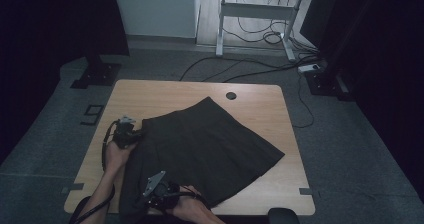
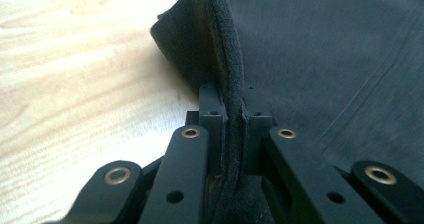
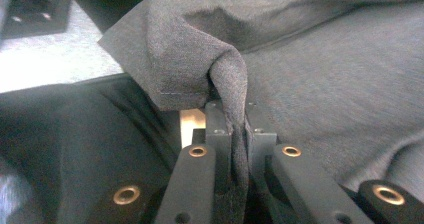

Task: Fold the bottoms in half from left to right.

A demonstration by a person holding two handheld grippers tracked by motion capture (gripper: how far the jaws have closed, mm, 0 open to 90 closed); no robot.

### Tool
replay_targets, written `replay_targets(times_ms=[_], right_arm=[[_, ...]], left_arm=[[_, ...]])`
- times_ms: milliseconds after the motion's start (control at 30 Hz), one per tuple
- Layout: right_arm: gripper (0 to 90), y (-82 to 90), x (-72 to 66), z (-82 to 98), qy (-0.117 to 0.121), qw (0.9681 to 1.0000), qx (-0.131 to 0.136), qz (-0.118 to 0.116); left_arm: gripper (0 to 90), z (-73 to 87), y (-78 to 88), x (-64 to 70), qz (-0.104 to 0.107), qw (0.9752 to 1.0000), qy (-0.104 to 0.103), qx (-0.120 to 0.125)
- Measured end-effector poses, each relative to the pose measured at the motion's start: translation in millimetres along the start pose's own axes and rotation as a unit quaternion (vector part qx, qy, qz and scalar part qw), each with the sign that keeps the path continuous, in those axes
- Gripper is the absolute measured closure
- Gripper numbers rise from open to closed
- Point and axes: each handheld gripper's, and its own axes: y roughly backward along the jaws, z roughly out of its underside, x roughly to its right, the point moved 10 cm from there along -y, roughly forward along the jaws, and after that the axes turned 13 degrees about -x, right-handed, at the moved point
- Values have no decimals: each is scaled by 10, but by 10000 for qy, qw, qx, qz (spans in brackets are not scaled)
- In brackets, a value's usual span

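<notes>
Dark skirt (image 1: 210, 141) edge pinched btwn both hand-held grippers' jaws.

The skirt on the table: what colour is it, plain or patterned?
The skirt is plain dark charcoal grey with no print; the high view shows it best.

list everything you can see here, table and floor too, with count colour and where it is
skirt: 1, dark grey, spread across the middle of the table, near edge pinched at two spots
table: 1, light wood top, centre of the high view
cable hole: 1, black, far edge of the table top
desk frame: 1, pale grey, beyond the table at the back
cables: several, black, on the grey floor behind the table
stand base: 1, black, floor at far left
left claw: 1, black, shut on the skirt's edge at the table's left
right claw: 1, black, shut on the skirt's edge at the near side
forearms: 2, entering from the bottom
</notes>
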Motion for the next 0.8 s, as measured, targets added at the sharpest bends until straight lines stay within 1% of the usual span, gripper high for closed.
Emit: replay_targets(times_ms=[67,100,133,167,200,233,267,300,333,367,400,433,467,500,533,567,667,733,767,800], right_arm=[[846,109,58,40,-48,9998,64,168],[847,236,127,98,-152,9994,165,277],[847,299,161,136,-216,9991,198,322],[847,299,161,136,-216,9991,198,322],[847,360,197,180,-266,9987,213,389],[847,420,234,226,-321,9982,234,458],[847,529,305,322,-418,9971,296,571],[847,579,339,374,-467,9965,310,626],[847,626,371,423,-517,9958,337,678],[847,626,371,423,-517,9958,337,678],[847,718,426,516,-616,9945,392,752],[847,764,452,559,-666,9938,426,788],[847,811,477,602,-704,9930,448,831],[847,854,494,644,-756,9924,473,851],[847,898,514,686,-798,9916,506,886],[847,940,536,731,-843,9907,538,926],[847,1049,601,868,-1011,9877,611,1027],[847,1109,638,953,-1106,9860,664,1054],[847,1109,638,953,-1106,9860,664,1054],[846,1165,670,1030,-1191,9842,692,1111]], left_arm=[[834,-102,79,29,65,9998,7,161],[834,-159,119,53,111,9997,4,230],[834,-220,158,78,152,9994,-3,295],[834,-286,194,106,208,9991,-1,366],[834,-354,225,139,265,9987,15,446],[834,-421,251,173,311,9983,9,502],[834,-550,285,249,385,9975,-25,593],[834,-550,285,249,385,9975,-25,593],[834,-667,295,335,450,9968,-69,660],[833,-667,295,335,450,9968,-69,660],[834,-769,283,420,480,9964,-124,687],[833,-769,283,420,480,9964,-124,687],[834,-864,258,507,519,9959,-192,716],[834,-864,258,507,519,9959,-192,716],[834,-953,229,592,570,9953,-239,751],[834,-996,212,635,600,9949,-257,765],[834,-1121,150,765,680,9938,-316,822],[834,-1200,111,849,722,9931,-331,861],[835,-1200,111,849,722,9931,-331,861],[834,-1273,74,932,771,9924,-347,896]])
